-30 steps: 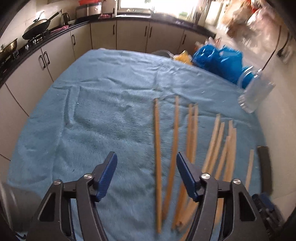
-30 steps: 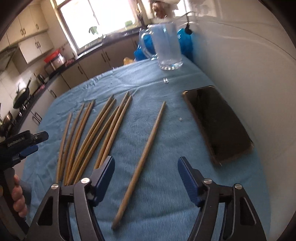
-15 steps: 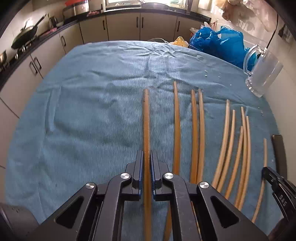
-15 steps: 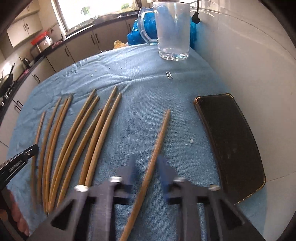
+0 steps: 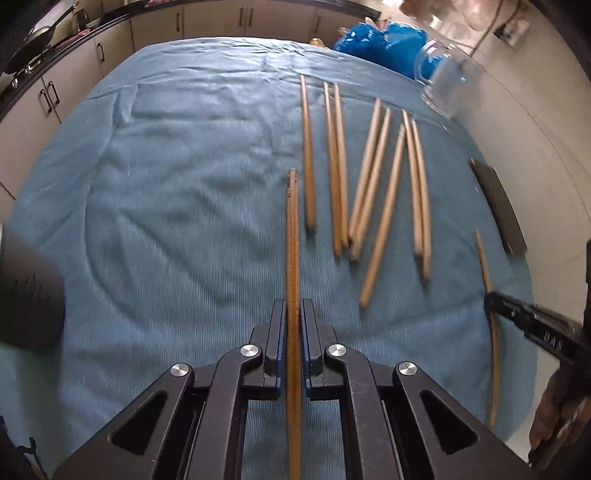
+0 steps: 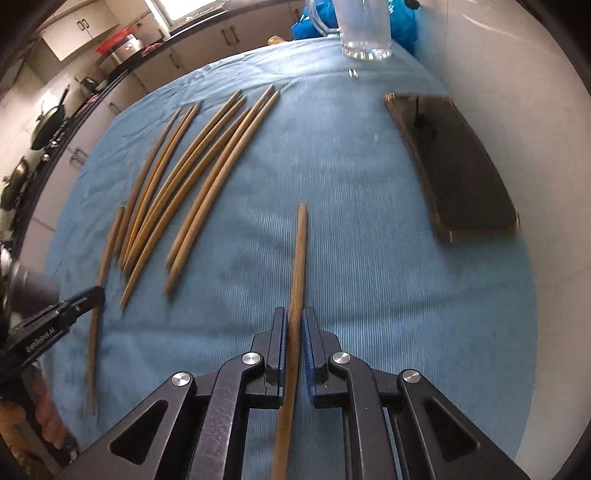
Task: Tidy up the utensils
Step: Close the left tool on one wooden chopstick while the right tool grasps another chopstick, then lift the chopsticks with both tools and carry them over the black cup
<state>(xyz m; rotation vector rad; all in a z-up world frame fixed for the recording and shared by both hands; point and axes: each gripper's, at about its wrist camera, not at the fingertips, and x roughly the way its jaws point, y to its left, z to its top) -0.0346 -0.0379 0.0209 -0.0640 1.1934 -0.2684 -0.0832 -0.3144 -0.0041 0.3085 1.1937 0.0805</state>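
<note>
Left gripper [image 5: 293, 321] was clamped tight on one long brown wooden chopstick [image 5: 292, 236], stick running up centre of left wrist frame. Right gripper [image 6: 294, 332] likewise pinched second wooden chopstick [image 6: 298, 258], centre of right wrist frame. Remaining loose chopsticks [image 5: 369, 184] lay fanned on blue ribbed cloth [image 5: 166, 184], upper right of left frame.

Risks:
- thin round stick could pivot or slip between pads (grip near one end, judged)
- swinging free end could scatter loose ones
- clear glass mug [image 6: 364, 29], top of right frame, could tip if struck
- black phone [image 6: 454, 162] at right could be knocked.
</note>
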